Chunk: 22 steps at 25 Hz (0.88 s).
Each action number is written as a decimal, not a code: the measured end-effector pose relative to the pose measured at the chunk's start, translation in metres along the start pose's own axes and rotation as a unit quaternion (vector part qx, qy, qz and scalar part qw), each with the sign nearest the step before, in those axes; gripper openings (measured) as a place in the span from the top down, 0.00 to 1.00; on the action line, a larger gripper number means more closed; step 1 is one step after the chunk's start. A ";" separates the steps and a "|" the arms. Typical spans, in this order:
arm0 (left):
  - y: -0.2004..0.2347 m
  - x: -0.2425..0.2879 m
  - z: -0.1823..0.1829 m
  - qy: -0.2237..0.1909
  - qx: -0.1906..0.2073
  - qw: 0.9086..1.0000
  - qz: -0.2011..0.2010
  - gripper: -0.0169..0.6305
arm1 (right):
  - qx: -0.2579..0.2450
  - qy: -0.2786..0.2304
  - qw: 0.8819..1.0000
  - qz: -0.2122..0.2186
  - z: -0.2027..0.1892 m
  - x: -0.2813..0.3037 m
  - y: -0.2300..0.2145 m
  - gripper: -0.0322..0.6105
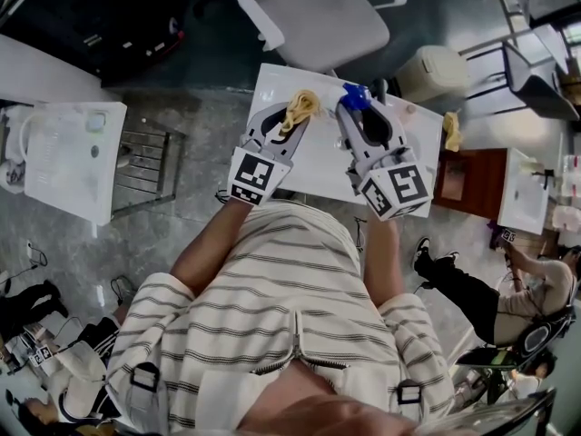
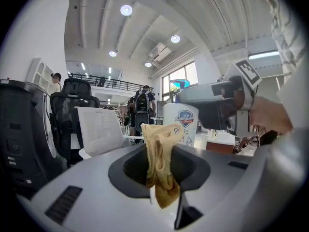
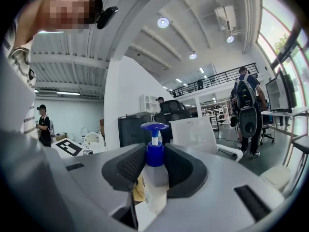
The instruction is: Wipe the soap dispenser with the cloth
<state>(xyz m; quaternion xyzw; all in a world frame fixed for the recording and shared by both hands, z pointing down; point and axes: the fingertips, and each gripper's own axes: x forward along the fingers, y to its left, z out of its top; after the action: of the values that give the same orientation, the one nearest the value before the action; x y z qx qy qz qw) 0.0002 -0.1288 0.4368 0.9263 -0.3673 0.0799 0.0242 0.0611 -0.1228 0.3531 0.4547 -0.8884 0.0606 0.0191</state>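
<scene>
Over the white table [image 1: 313,157] I hold both grippers side by side. My right gripper [image 1: 356,107] is shut on the soap dispenser [image 3: 153,175], a white bottle with a blue pump [image 1: 355,96] that sticks up between the jaws. The left gripper [image 1: 292,119] is shut on a yellow cloth [image 1: 300,109], bunched and hanging between its jaws [image 2: 161,166]. In the left gripper view the bottle's labelled side [image 2: 181,124] stands just behind the cloth, with the right gripper [image 2: 217,105] above it. A bit of cloth [image 3: 139,190] shows left of the bottle in the right gripper view.
A white office chair [image 1: 313,12] stands behind the table. A small bin [image 1: 431,71] sits to its right, with a second yellow cloth [image 1: 451,132] on a brown cabinet [image 1: 472,184]. Another white desk [image 1: 73,157] lies to the left. People sit around the room's edges.
</scene>
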 end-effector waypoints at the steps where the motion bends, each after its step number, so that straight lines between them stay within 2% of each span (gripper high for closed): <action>1: 0.000 0.000 -0.001 0.000 -0.001 1.000 0.000 0.82 | 0.000 0.000 1.000 0.001 0.001 0.000 0.001 0.76; 12: -0.011 -0.003 -0.015 0.015 -0.011 1.000 -0.005 0.82 | -0.003 -0.008 1.000 -0.003 0.004 -0.004 0.000 0.76; 22: -0.034 -0.009 -0.016 0.018 0.002 0.999 -0.030 0.82 | 0.001 -0.008 1.000 -0.008 0.002 -0.004 -0.001 0.76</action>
<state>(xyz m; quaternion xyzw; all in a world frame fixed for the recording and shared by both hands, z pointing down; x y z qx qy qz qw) 0.0153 -0.0965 0.4517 0.9355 -0.3386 0.0962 0.0317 0.0643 -0.1198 0.3504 0.4619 -0.8850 0.0573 0.0119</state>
